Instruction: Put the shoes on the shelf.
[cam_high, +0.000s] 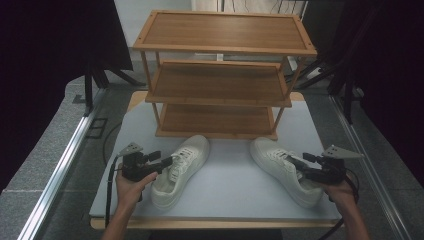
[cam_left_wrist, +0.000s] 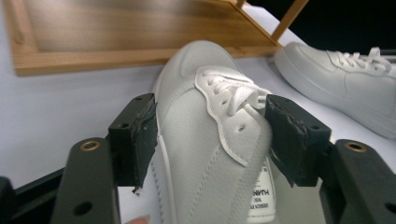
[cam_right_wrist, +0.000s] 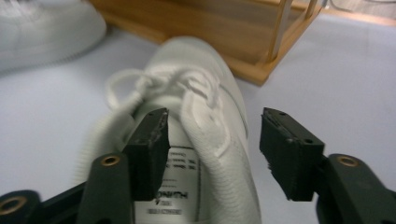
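Left gripper view has the left gripper (cam_left_wrist: 210, 135) spread wide, its pads either side of the left shoe (cam_left_wrist: 210, 154), barely pressing. Right gripper (cam_right_wrist: 212, 149) gapes too, one jaw inside the right shoe (cam_right_wrist: 205, 116), the other outside. Both shoes lie on the table (cam_high: 230, 175) at 6 o'clock from the wooden rack (cam_high: 220, 75).

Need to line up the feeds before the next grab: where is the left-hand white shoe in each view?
High view: left shoe, lower centre-left, by the left gripper.
Left gripper view: centre, between its jaws.
Right gripper view: top-left corner, blurred.
Shared landmark: wooden shoe rack behind it.
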